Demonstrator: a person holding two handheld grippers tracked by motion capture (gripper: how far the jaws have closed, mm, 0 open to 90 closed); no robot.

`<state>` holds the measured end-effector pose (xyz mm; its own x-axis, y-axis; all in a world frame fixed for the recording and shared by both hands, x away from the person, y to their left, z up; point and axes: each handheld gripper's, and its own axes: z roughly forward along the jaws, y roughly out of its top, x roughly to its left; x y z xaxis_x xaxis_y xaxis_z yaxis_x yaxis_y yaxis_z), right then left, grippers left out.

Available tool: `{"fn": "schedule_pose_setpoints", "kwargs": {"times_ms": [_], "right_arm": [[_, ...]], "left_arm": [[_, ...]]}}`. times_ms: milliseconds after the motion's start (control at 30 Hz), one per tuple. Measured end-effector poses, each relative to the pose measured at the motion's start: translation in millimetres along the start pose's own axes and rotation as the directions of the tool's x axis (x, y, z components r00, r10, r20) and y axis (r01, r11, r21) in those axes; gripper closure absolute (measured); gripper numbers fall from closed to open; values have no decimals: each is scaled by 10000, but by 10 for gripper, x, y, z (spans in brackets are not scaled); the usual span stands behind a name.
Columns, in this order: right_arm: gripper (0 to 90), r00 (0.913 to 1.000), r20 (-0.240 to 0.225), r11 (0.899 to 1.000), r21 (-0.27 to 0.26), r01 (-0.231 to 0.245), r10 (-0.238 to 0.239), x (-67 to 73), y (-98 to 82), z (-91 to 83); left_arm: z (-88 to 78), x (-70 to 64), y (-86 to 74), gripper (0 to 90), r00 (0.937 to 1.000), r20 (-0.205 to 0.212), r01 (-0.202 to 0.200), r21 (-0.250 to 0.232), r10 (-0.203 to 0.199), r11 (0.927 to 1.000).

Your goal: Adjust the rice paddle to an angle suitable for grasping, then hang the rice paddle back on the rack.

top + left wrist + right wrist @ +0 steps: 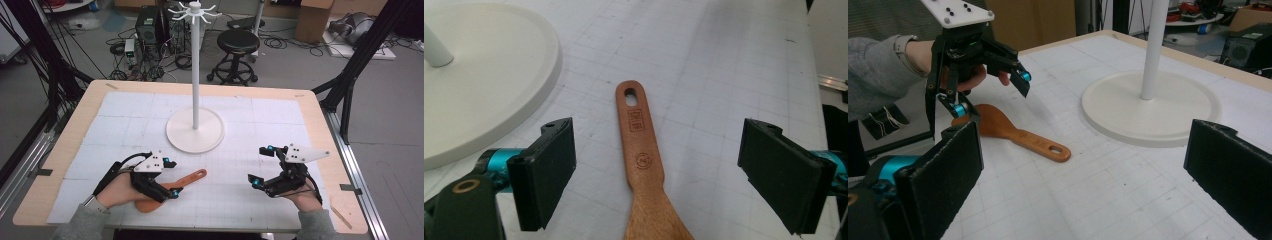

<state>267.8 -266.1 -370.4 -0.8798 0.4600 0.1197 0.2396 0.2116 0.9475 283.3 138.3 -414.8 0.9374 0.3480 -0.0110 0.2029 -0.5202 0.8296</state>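
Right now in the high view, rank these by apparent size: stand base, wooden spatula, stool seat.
1. Stand base, largest.
2. Wooden spatula, its blade partly hidden under the left hand-held gripper.
3. Stool seat, but it sits farther from the camera, so its rank against the spatula is unsure.

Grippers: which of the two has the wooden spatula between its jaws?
The left gripper: its open jaws straddle the wooden spatula; the right gripper is apart.
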Motion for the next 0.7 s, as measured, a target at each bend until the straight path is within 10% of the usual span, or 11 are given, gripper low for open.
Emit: {"fn": "schedule_pose_setpoints", "kwargs": {"times_ms": [700], "right_arm": [[9, 9998, 136, 9999, -61, -146, 147, -13, -45, -58]], "left_arm": [[311, 99, -13, 176, 9959, -535, 777, 992, -726, 9920]]}}
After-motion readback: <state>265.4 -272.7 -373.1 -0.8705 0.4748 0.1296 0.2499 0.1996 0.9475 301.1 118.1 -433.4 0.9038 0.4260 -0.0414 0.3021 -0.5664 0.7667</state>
